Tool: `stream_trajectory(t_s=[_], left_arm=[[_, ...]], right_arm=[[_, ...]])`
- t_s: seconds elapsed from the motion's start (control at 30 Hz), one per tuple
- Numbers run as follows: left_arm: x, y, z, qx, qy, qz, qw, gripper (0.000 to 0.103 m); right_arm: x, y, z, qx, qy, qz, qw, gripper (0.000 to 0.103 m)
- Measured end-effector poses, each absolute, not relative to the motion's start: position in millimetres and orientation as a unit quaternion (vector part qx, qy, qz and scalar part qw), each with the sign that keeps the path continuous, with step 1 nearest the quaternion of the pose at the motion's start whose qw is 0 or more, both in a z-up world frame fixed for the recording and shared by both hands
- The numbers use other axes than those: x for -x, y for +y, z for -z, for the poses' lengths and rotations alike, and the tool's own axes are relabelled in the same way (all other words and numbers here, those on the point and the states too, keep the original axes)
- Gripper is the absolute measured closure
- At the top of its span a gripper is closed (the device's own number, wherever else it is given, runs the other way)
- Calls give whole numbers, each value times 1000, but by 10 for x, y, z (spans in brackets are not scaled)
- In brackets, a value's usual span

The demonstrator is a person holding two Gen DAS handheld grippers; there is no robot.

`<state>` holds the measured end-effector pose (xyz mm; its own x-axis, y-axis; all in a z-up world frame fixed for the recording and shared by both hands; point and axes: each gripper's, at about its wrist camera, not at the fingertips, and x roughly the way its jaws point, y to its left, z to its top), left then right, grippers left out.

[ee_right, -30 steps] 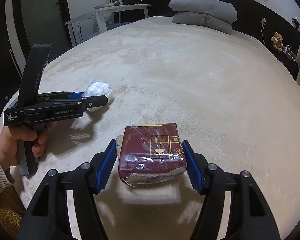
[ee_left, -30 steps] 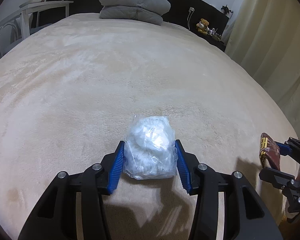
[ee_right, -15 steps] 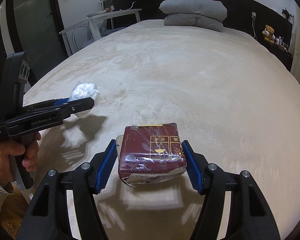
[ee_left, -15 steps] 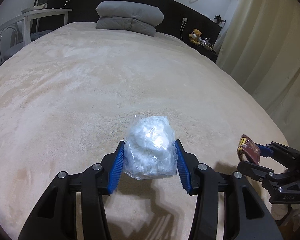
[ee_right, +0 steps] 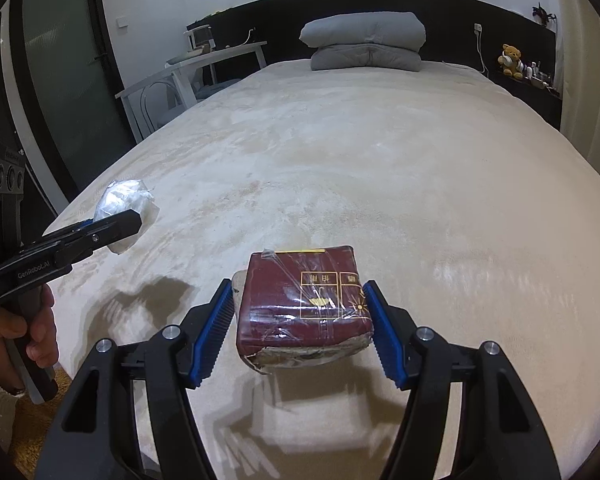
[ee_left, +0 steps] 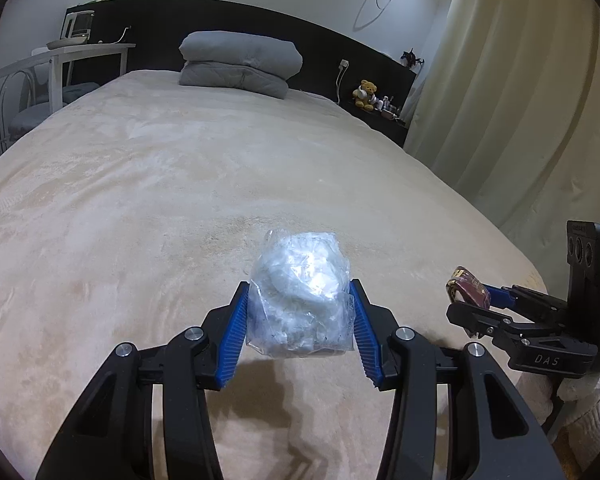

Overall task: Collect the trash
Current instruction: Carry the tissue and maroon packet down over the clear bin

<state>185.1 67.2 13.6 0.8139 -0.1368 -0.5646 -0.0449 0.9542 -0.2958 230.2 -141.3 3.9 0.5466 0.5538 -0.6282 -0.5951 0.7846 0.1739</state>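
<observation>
My left gripper (ee_left: 298, 326) is shut on a crumpled clear plastic bag (ee_left: 300, 300) of white tissue, held above the beige bed cover (ee_left: 180, 200). My right gripper (ee_right: 300, 328) is shut on a dark red packet (ee_right: 304, 304) wrapped in clear film, also held above the bed. In the left wrist view the right gripper (ee_left: 466, 292) shows at the right with the red packet (ee_left: 470, 289) in it. In the right wrist view the left gripper (ee_right: 120, 220) shows at the left with the plastic bag (ee_right: 120, 198).
Folded grey bedding (ee_left: 240, 64) lies at the head of the bed against a black headboard (ee_left: 320, 48). A white desk and chair (ee_left: 40, 80) stand at the left. A curtain (ee_left: 520, 100) hangs at the right. A teddy bear (ee_left: 366, 94) sits on a side shelf.
Both grippers have risen and pulled back from the bed while holding their items. The view now takes in more of the headboard and wall.
</observation>
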Motion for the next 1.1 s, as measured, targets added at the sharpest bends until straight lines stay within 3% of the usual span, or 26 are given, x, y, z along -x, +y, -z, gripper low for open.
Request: stream_trajectory(t_s=[1.1], left_arm=[[240,-246,22,164,275,54,946,56]], right_arm=[[-156,-2119,119,-26,327,-348,878,39]])
